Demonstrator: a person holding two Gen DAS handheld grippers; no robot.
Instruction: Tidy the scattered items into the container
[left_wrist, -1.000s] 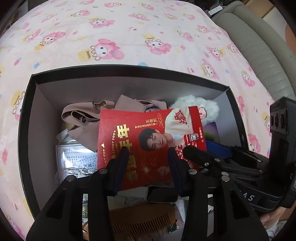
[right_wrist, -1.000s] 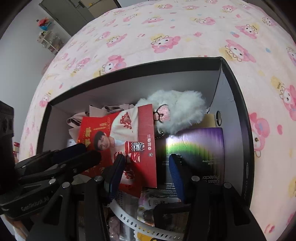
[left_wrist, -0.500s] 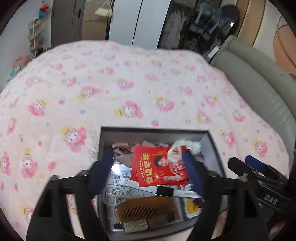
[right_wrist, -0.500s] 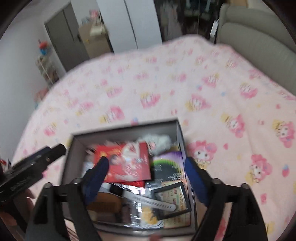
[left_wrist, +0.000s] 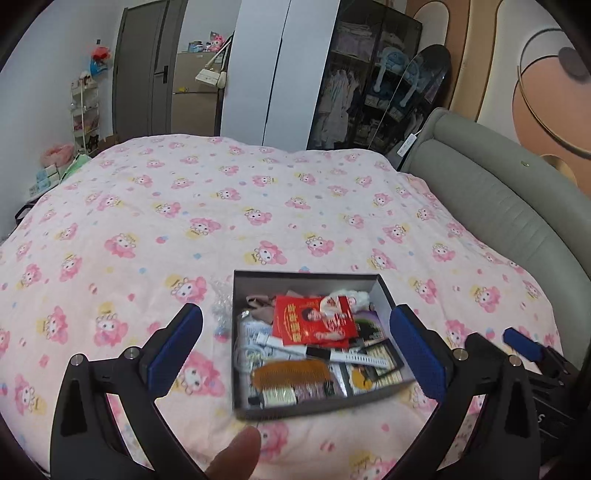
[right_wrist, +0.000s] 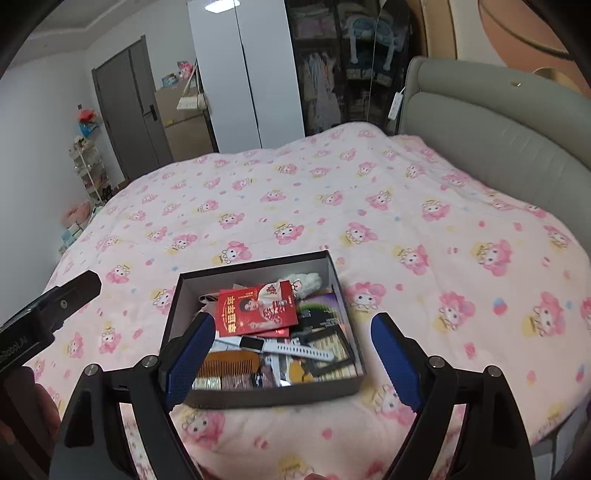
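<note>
While both claws sit back from it, one dark box (left_wrist: 310, 406) rests on the bed (left_wrist: 221, 206), near its front edge. Inside, count: one red packet (left_wrist: 314, 321) on top, one white watch (left_wrist: 347, 355) lying across the middle, one brown comb (left_wrist: 291, 373) at the near end, one white plush (left_wrist: 356, 297) in the far right corner, one beige cloth (left_wrist: 260, 304) at the far left. Lower layers are too blurred to count. Left claw (left_wrist: 295, 350) spread wide, holding nothing, raised above the box. Right claw (right_wrist: 293, 360) also spread wide and empty, raised above the box, with the box seen between its fingers. One fingertip (left_wrist: 236, 458) shows at the bottom of the left view.
</note>
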